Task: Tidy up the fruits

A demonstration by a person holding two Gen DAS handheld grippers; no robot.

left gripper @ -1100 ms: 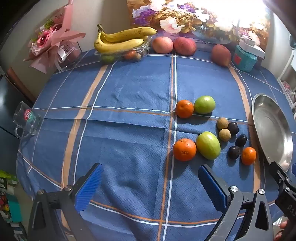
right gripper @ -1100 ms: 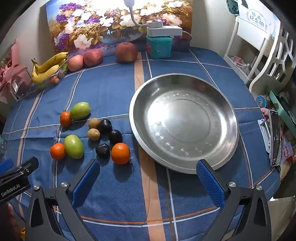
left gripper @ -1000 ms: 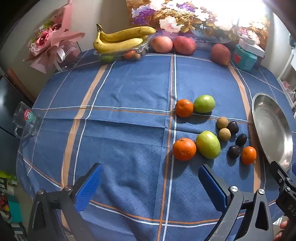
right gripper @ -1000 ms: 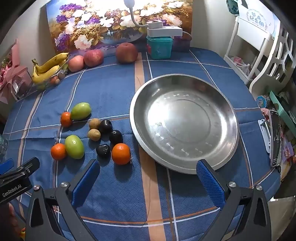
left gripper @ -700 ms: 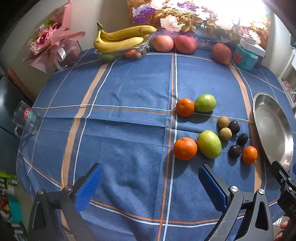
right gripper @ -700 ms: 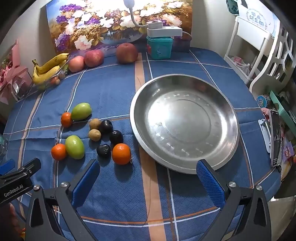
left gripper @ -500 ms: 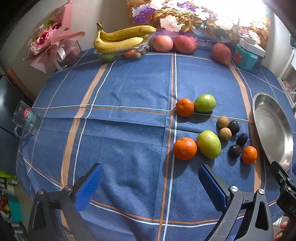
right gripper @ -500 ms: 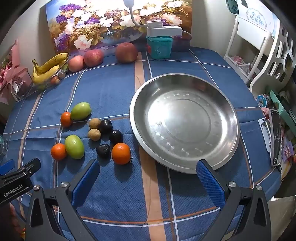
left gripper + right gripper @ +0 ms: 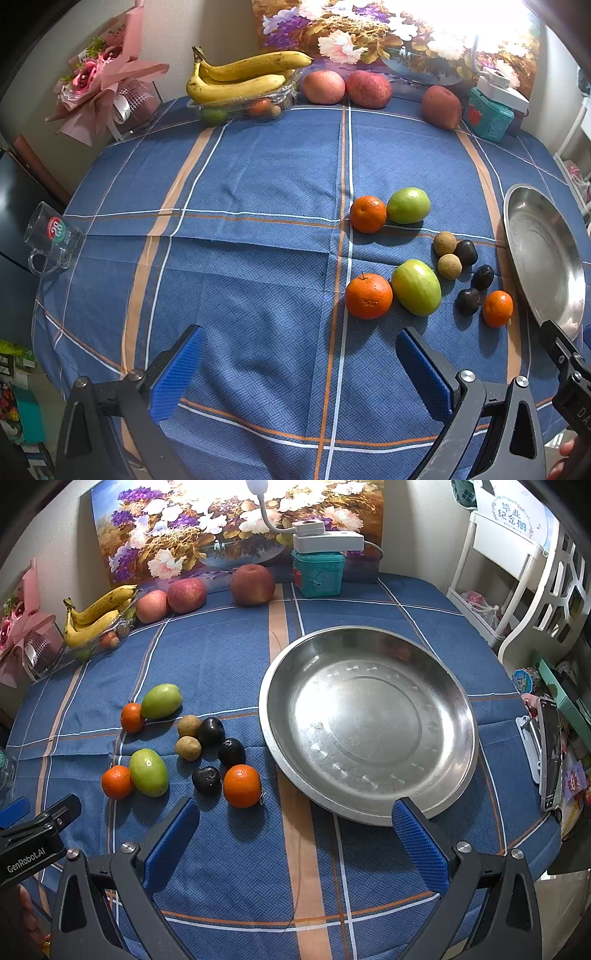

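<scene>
A large steel plate (image 9: 458,701) lies empty on the blue checked tablecloth; it also shows in the left wrist view (image 9: 524,206). Left of it lies a cluster of loose fruit: three oranges (image 9: 242,785), two green fruits (image 9: 148,772), two small brown fruits (image 9: 188,748) and three dark plums (image 9: 231,752). In the left wrist view the same cluster sits ahead and to the right, around an orange (image 9: 368,295). My left gripper (image 9: 299,365) is open and empty above the cloth. My right gripper (image 9: 295,834) is open and empty near the plate's front rim.
At the table's back are bananas on a clear tray (image 9: 240,77), three apples (image 9: 324,86), a teal box (image 9: 317,574) and a flower painting. A pink bouquet (image 9: 107,88) and a glass mug (image 9: 51,238) stand at the left. A white shelf (image 9: 517,572) stands to the right.
Both views have shifted only very slightly. Nothing was taken hold of or moved.
</scene>
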